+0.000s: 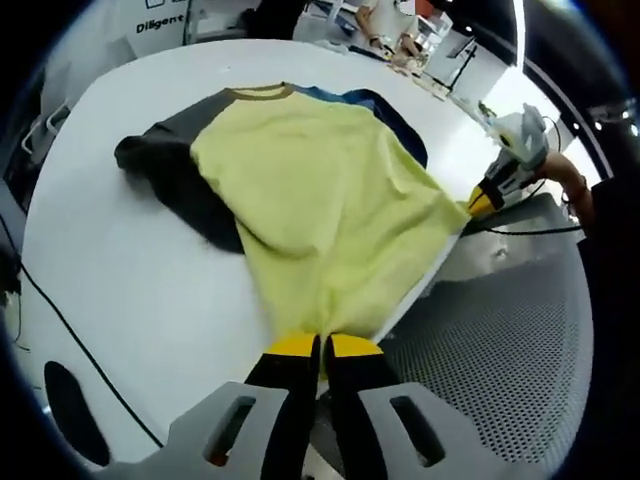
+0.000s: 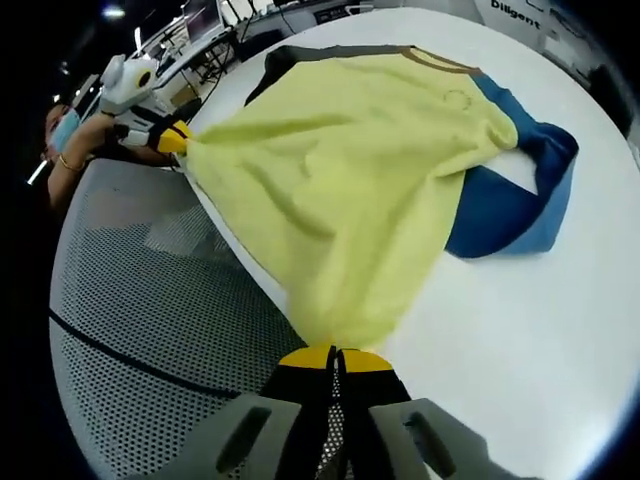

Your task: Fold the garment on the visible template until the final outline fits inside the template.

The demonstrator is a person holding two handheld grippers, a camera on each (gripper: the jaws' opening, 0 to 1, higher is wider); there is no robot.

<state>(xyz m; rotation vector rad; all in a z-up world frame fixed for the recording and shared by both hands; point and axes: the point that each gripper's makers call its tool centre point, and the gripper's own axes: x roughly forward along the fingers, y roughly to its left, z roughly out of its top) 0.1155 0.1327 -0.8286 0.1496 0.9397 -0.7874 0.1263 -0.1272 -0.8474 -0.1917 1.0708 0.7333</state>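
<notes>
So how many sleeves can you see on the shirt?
2: a dark sleeve spread on the table at one side, and a blue sleeve at the other, partly under the yellow body.

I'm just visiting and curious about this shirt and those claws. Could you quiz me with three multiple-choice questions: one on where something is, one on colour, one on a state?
1. Where does the shirt's hem hang?
A. over the table edge
B. mid-table
C. on the floor

2. What colours are its sleeves?
A. both yellow
B. one dark grey, one blue
C. both white

3. How are the left claw and right claw?
A. both open
B. one open
C. both shut on the hem

Answers: A, the hem reaches past the white edge; B, each sleeve shows beside the yellow body; C, both claws pinch yellow cloth.
</notes>
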